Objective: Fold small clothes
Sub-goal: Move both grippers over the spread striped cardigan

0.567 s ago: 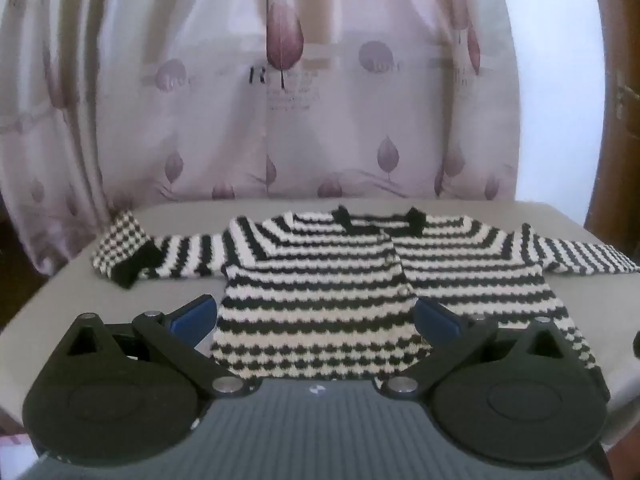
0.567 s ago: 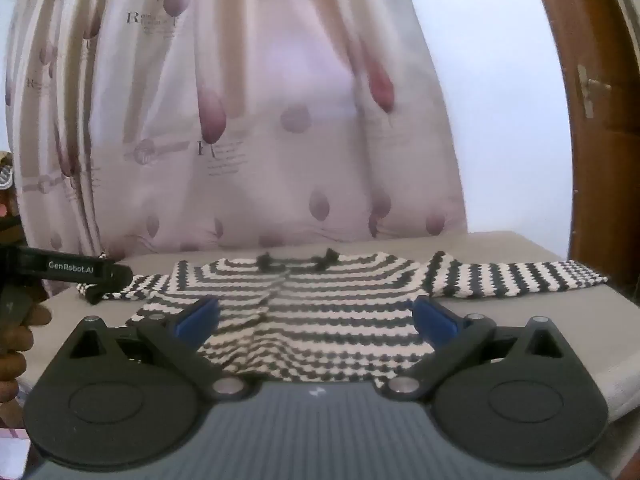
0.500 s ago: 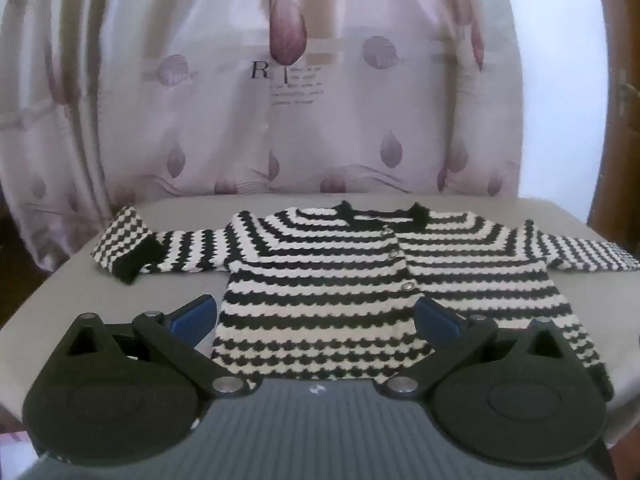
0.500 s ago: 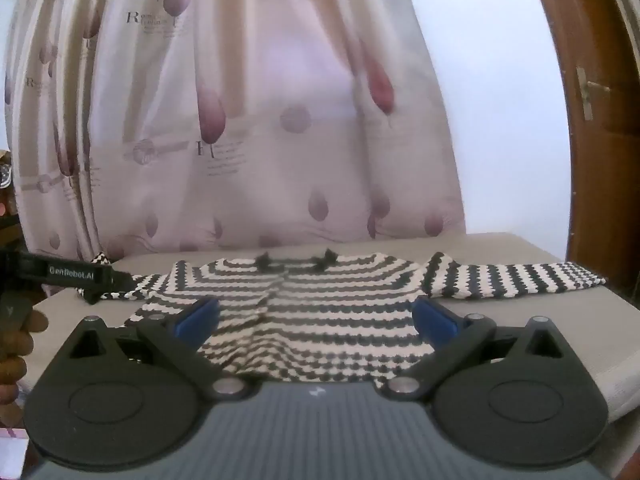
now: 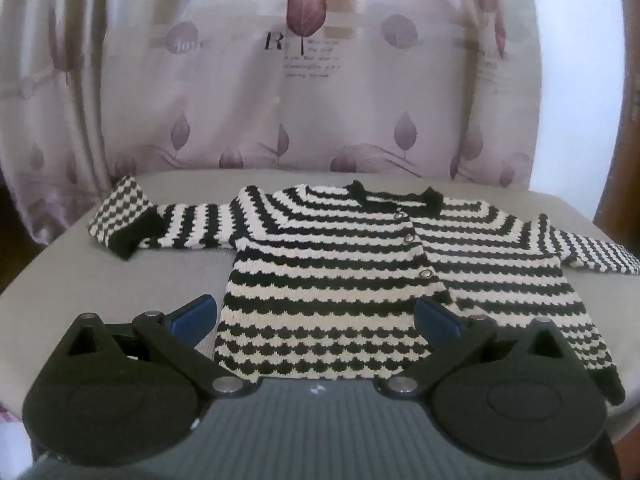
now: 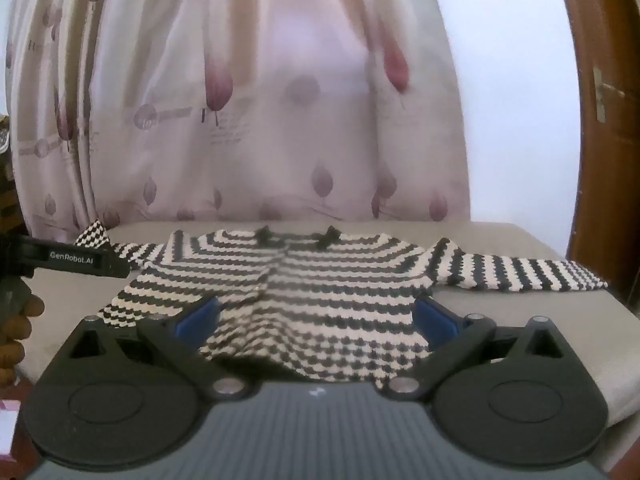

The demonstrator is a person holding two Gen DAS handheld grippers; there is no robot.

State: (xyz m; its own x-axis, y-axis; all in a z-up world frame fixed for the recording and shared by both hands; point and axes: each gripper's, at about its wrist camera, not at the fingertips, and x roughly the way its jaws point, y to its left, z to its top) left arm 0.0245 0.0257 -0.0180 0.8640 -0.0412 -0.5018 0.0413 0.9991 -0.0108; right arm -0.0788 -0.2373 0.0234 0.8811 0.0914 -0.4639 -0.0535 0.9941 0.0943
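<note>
A small black-and-white striped knit cardigan (image 5: 332,272) lies flat on a grey table (image 5: 168,280), front up, buttons down the middle, both sleeves spread out sideways. Its left cuff (image 5: 124,220) is turned up. My left gripper (image 5: 316,316) is open and empty, hovering over the cardigan's lower hem. In the right wrist view the cardigan (image 6: 320,292) lies ahead with its right sleeve (image 6: 520,276) stretched out flat. My right gripper (image 6: 316,316) is open and empty, just above the hem. The left gripper's body (image 6: 72,260) shows at the left edge there.
A pink leaf-print curtain (image 5: 304,80) hangs right behind the table's far edge. A brown wooden door (image 6: 604,120) stands at the right. The table's rounded front edge (image 6: 624,400) is close below the grippers. A hand (image 6: 16,328) holds the left gripper.
The left gripper has moved forward and slightly left, so the cardigan looks nearer. The right gripper has lowered a little toward the hem. Both stay open.
</note>
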